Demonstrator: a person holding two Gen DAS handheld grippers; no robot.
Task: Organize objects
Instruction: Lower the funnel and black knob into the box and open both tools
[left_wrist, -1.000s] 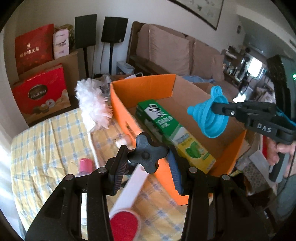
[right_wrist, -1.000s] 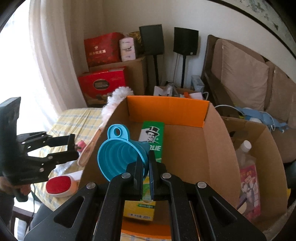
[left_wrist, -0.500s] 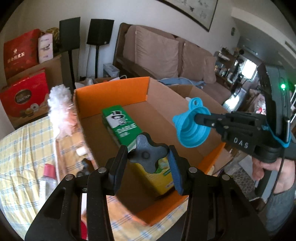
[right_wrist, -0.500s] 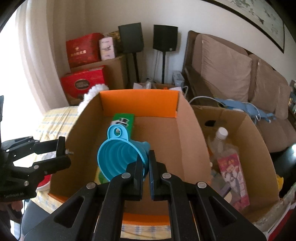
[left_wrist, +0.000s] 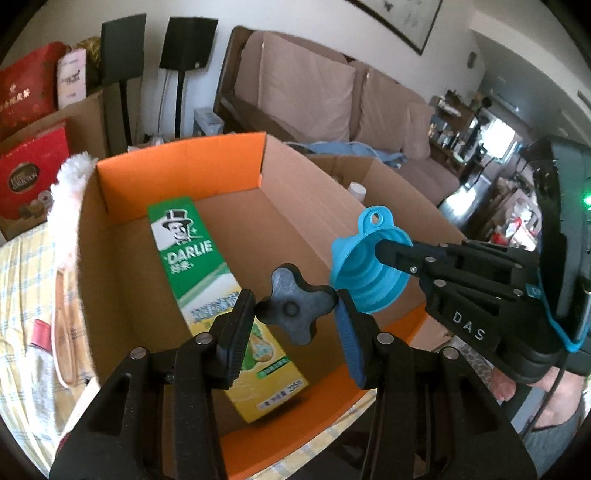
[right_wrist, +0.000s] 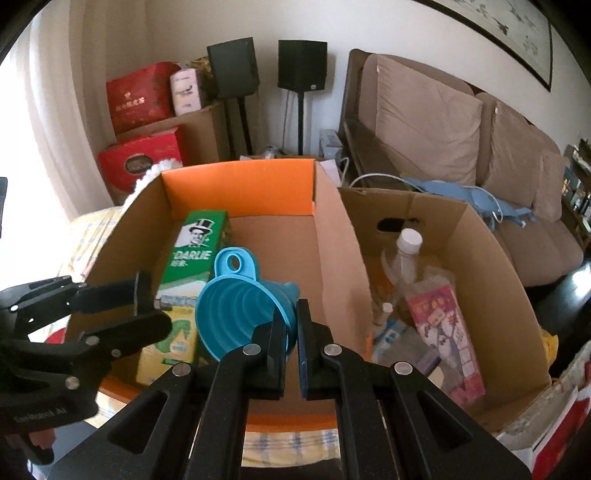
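Note:
An open cardboard box with orange flaps (left_wrist: 177, 184) (right_wrist: 236, 188) stands on the table, and a green Darlie toothpaste carton (left_wrist: 192, 258) (right_wrist: 192, 251) lies inside along its left wall. My left gripper (left_wrist: 295, 310) hangs over the box interior, shut on a black star-shaped knob (left_wrist: 291, 308). From the right comes my right gripper (right_wrist: 291, 325) (left_wrist: 384, 245), shut on the rim of a blue collapsible funnel (right_wrist: 236, 302) (left_wrist: 369, 273). The funnel hovers above the box, just right of the knob. A hand holds the right gripper's handle.
A second cardboard box (right_wrist: 480, 251) sits right of the first, holding a white-capped bottle (right_wrist: 406, 251) and packets. A white feather duster (left_wrist: 70, 184) lies on the yellow checked tablecloth (left_wrist: 22, 277) to the left. A sofa (right_wrist: 443, 122), speakers and red gift boxes stand behind.
Both grippers have moved in over the orange box, each keeping its object. The left view has swung from the table's left side to the box interior; the red brush has dropped out of sight.

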